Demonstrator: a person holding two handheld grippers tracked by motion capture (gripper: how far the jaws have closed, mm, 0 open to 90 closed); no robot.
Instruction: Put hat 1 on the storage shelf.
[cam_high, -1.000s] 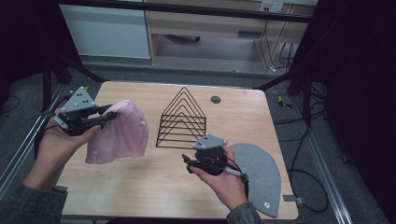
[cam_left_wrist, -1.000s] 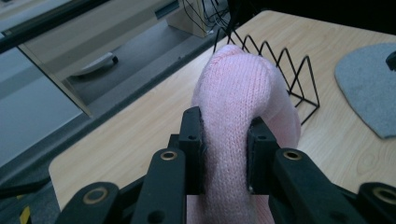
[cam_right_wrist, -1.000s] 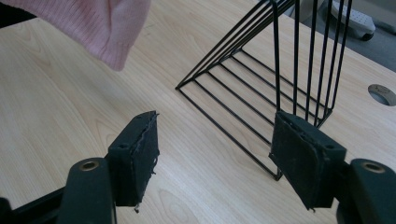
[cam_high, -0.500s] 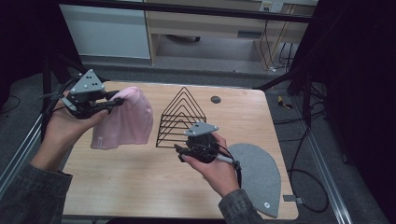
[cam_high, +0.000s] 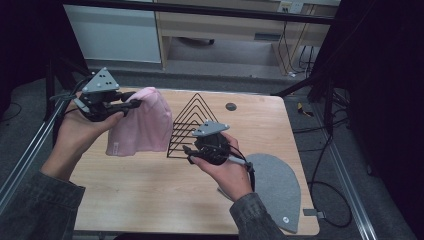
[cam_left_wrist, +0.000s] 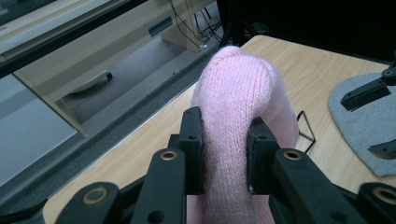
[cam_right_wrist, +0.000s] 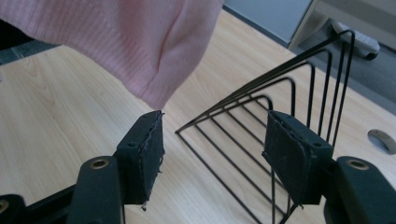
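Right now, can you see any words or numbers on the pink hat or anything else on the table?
No words or numbers can be read anywhere.
Pink hat: a small pale tag at its bottom edge, too small to read.
Wire rack, grey mat and table: no writing.

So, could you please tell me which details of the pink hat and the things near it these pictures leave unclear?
- Pink hat: in the left gripper view the left tongs cover the pinched part; its lower end is cut off by the frame's bottom edge.
- Grey felt piece: in the high view the person's right hand hides its near-left part.
- Small dark disc: too small in the high view to identify.
- Wire rack: in the right gripper view the right tongs cover its base.
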